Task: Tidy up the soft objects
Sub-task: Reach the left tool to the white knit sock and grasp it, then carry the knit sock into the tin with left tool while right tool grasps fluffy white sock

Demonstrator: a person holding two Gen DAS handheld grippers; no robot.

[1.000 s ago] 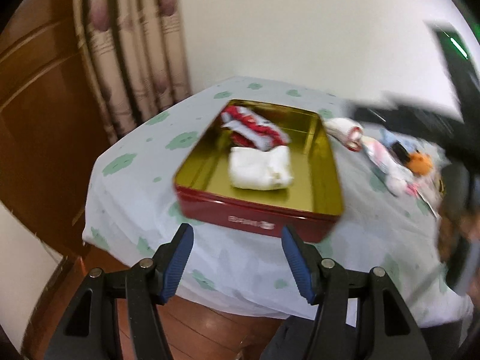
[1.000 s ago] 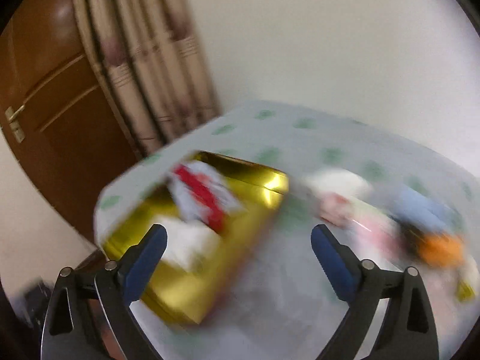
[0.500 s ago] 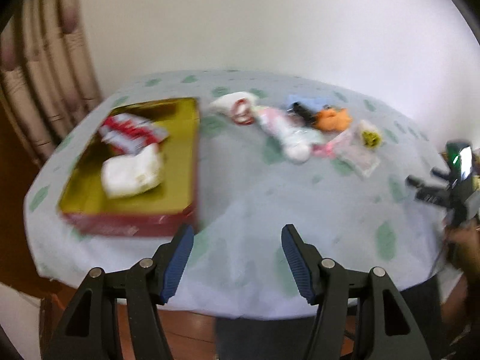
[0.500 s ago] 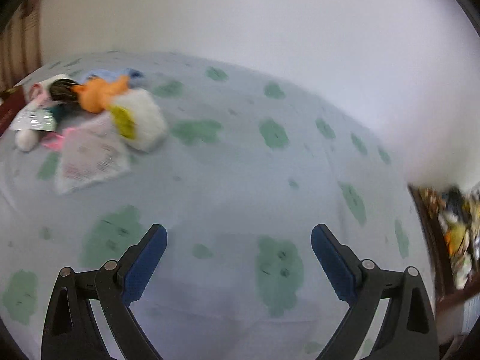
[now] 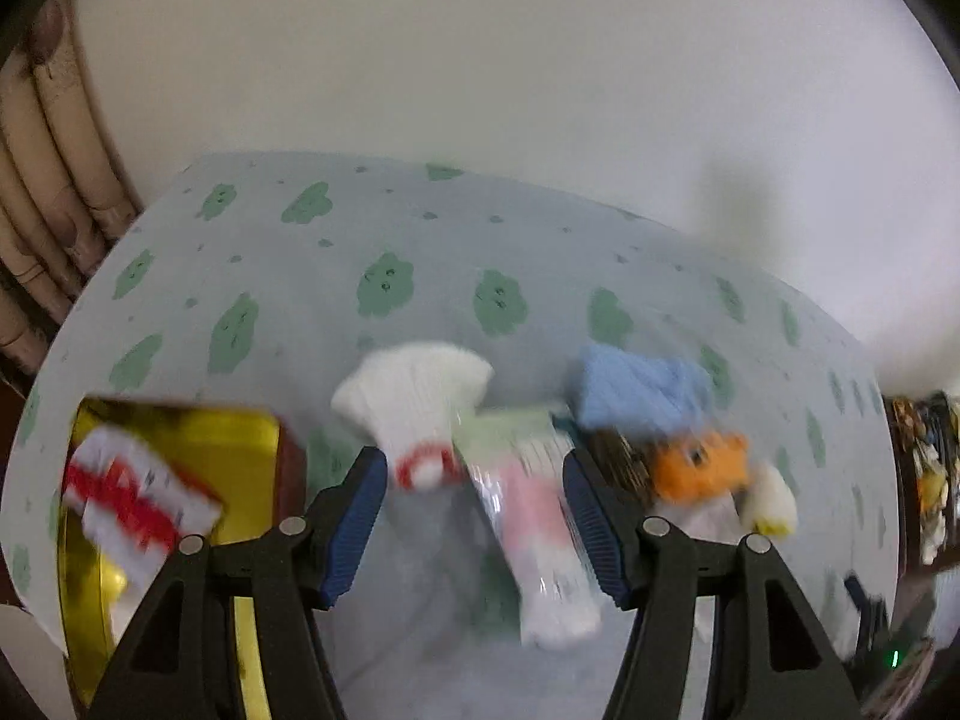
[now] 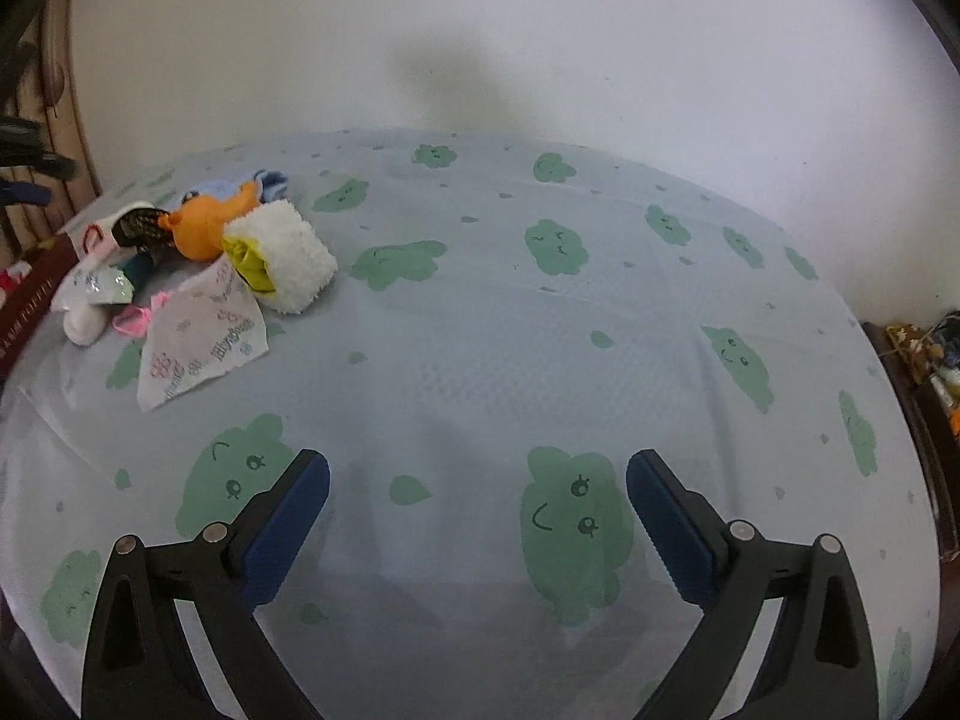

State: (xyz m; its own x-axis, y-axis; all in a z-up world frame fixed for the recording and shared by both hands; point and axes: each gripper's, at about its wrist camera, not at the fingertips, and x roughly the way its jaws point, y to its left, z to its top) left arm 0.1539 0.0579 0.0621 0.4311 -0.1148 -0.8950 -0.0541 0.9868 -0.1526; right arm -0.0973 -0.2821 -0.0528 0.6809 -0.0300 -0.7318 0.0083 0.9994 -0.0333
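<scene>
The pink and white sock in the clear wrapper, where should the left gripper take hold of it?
Probably across its middle, coming straight down from above. The pink and white sock in the clear wrapper lies flat and long on the cloud-print tablecloth, running between the open left gripper. The middle is narrow enough for the jaws; its upper end crowds the white sock with red trim.

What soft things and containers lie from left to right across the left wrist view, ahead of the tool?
Gold-lined red tin with a red-and-white striped sock in it → white sock with a red ring → pink-and-white packaged item → light blue cloth → orange plush toy → fluffy white-and-yellow roll.
</scene>
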